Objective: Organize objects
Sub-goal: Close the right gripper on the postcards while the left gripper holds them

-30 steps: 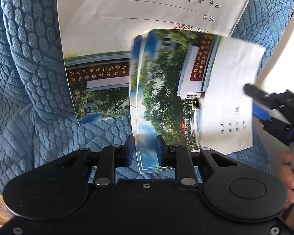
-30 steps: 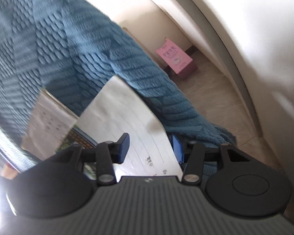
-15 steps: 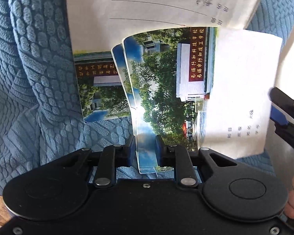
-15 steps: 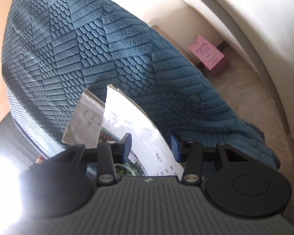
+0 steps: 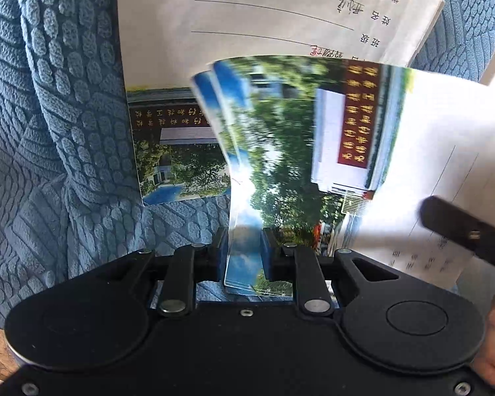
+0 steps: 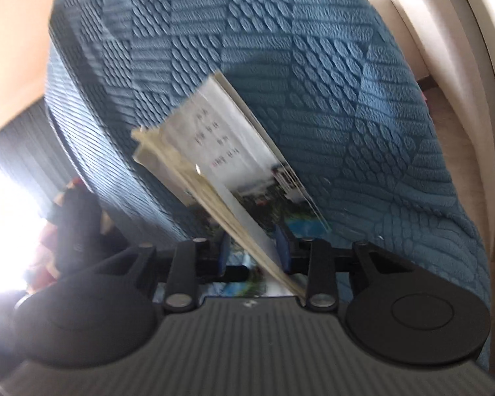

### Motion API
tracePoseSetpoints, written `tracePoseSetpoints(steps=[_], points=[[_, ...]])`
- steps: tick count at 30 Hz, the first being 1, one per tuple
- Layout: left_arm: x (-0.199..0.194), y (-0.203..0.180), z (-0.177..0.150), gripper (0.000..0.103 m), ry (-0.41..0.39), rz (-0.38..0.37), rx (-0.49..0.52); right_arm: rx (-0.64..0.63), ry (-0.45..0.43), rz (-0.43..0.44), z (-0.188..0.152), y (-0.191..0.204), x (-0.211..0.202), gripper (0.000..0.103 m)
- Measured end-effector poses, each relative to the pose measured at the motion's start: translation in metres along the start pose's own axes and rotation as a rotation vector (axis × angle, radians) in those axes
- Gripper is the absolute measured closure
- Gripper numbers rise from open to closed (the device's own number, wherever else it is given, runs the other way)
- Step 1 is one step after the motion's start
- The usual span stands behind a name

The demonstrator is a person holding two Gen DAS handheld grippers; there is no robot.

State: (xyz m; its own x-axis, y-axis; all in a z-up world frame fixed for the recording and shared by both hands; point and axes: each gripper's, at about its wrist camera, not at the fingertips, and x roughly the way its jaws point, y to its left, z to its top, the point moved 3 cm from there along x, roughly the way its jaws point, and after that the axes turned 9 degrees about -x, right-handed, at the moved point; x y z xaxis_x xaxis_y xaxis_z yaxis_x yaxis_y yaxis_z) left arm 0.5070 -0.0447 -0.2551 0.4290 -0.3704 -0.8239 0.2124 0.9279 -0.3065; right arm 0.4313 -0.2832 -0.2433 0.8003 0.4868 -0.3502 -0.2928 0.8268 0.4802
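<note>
So right up close, my left gripper (image 5: pixel 244 257) is pinching the bottom edge of a small bundle of booklets (image 5: pixel 280 151), the ones with the school photo on the cover, standing them upright off the blue textured sofa cover (image 5: pixel 66 132). My right gripper (image 6: pixel 252 252) has just been closing, and in its own view the same bundle runs slantwise between its fingers, but I honestly can't tell if the pads are pressing yet.

Behind that, one more booklet (image 5: pixel 247 33) lies flat on the sofa, not collected.

So I'd call it partway: a few are gathered in hand, at least one is left, and nothing's been set down as a neat stack.
</note>
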Motion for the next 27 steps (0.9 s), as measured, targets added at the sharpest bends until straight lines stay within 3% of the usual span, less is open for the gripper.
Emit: tracePoseSetpoints(steps=[8,12,14,19,22,27], points=[[-0.023,0.007,0.004,0.082,0.012,-0.039,-0.089,0.181,-0.005,-0.096,-0.007,-0.010,0.004,0.089],[-0.041,0.018,-0.001,0.069,0.034,-0.095,-0.207,0.329,-0.079,-0.098,-0.008,-0.004,0.000,0.096],[-0.049,0.023,-0.006,0.060,0.051,-0.120,-0.269,0.379,-0.102,-0.109,-0.008,-0.003,-0.002,0.097],[-0.056,0.025,-0.020,0.049,0.148,-0.230,-0.435,0.480,-0.124,-0.143,-0.013,-0.005,-0.006,0.097],[-0.054,0.028,-0.026,0.046,0.181,-0.301,-0.523,0.525,-0.130,-0.136,-0.017,-0.008,-0.009,0.097],[-0.032,0.026,-0.041,0.046,0.251,-0.327,-0.646,0.587,-0.146,-0.116,-0.024,-0.014,-0.014,0.097]])
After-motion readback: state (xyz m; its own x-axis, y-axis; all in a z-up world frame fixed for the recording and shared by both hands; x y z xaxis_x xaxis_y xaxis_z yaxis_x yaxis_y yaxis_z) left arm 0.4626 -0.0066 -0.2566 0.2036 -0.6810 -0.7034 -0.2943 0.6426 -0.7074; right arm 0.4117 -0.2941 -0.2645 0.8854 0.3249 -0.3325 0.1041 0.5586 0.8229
